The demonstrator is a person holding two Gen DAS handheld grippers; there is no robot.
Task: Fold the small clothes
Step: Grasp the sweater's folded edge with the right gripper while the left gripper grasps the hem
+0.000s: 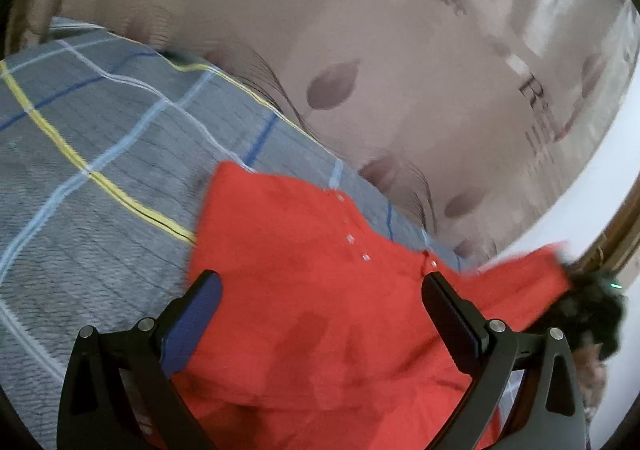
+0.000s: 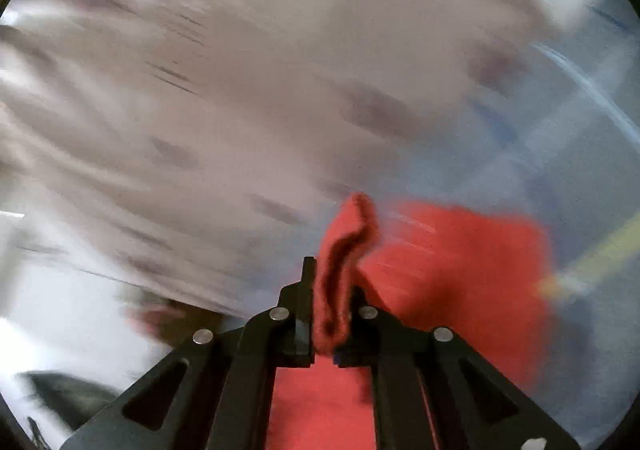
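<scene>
Right now your right gripper is pinching a bunched fold of the red garment; its jaws are pressed together on the cloth, which stands up between the fingers as a thick rumpled ridge. From that pinch the rest of the fabric runs off to the right and down beneath the gripper, though that view is heavily blurred and little else in it reads clearly.

Your left gripper is spread wide, its jaws well apart and nothing between the pads. It hovers over the red garment, one finger with a blue pad at the cloth's left edge, the other finger over its right half. I cannot tell whether either tip touches the fabric.

The garment lies on a bed under a grey blanket crossed by yellow, pale blue and dark blue lines. A row of small white buttons runs diagonally across the cloth. One part of it stretches out to the right towards a dark, blurred shape at the frame's edge.

Beyond the bed hangs a beige curtain patterned with dark leaf shapes, touching the blanket's far edge.
</scene>
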